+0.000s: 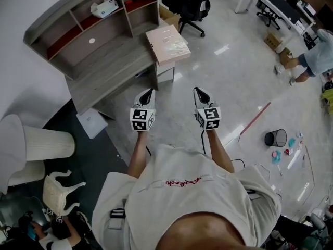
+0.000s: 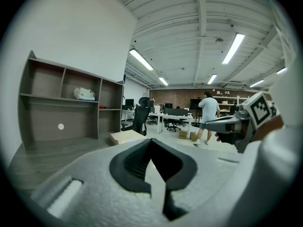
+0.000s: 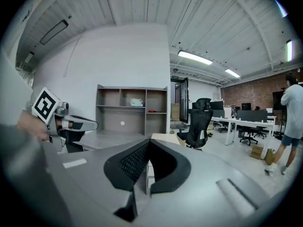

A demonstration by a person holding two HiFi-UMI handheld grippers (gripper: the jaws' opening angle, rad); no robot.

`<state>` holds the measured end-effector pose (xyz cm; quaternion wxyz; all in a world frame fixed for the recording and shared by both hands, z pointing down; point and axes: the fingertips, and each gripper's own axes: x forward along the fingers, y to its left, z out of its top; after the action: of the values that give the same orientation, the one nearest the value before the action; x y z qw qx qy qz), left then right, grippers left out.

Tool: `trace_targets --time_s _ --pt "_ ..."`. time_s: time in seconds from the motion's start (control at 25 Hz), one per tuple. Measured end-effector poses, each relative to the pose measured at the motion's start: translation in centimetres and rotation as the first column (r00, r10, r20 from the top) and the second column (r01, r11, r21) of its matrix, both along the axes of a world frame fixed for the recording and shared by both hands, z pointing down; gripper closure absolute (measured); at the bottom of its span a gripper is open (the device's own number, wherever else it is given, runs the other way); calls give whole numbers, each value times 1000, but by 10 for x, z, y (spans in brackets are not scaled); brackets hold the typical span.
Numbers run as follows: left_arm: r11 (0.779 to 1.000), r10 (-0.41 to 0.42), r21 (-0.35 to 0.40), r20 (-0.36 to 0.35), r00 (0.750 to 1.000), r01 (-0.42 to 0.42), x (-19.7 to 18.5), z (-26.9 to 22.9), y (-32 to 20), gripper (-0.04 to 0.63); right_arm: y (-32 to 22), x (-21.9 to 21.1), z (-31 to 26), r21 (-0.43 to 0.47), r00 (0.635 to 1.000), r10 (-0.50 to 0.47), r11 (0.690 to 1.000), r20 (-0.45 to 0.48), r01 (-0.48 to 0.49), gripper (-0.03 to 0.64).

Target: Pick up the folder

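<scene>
The folder (image 1: 167,44), a pale pink-beige flat pack, lies on the right end of the grey desk (image 1: 104,69), overhanging its corner. It also shows in the left gripper view as the folder (image 2: 127,137) and in the right gripper view as the folder (image 3: 165,138). My left gripper (image 1: 149,91) and right gripper (image 1: 199,90) are held side by side over the floor, well short of the desk, both pointing toward it. Both are shut with nothing in them, as the left gripper (image 2: 151,140) and the right gripper (image 3: 148,141) show in their own views.
A shelf unit (image 1: 78,20) stands on the desk with a white box (image 1: 104,7) in it. A black office chair (image 1: 190,4) stands behind the folder. A white carton (image 1: 92,123) sits by the desk leg. A person (image 1: 317,56), a black bin (image 1: 276,137) and small items are at the right.
</scene>
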<state>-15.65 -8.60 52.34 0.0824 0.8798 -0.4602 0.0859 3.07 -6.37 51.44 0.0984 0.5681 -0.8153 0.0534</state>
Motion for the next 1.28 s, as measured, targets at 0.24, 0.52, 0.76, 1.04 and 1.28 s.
trace_targets --time_s 0.24,0.52,0.76,1.04,1.28 --pt "1000 22 -5 4 1000 -22 3 5 -18 597 -15 -1 5 -5 1000 9 1000 -2 -9 611" --pt "999 38 -11 -1 999 -38 17 9 -39 597 -29 13 14 -18 1000 27 999 5 -27 611" --pt "999 44 -18 15 999 -44 38 13 -60 597 -52 32 19 -21 999 25 999 19 -25 611" --pt "1000 4 -24 24 1000 -4 54 9 -102 597 -104 52 12 -19 999 -4 1000 31 5 611" --pt "999 -39 -26 30 999 40 65 4 -133 597 -138 63 11 -32 998 -46 998 38 47 611"
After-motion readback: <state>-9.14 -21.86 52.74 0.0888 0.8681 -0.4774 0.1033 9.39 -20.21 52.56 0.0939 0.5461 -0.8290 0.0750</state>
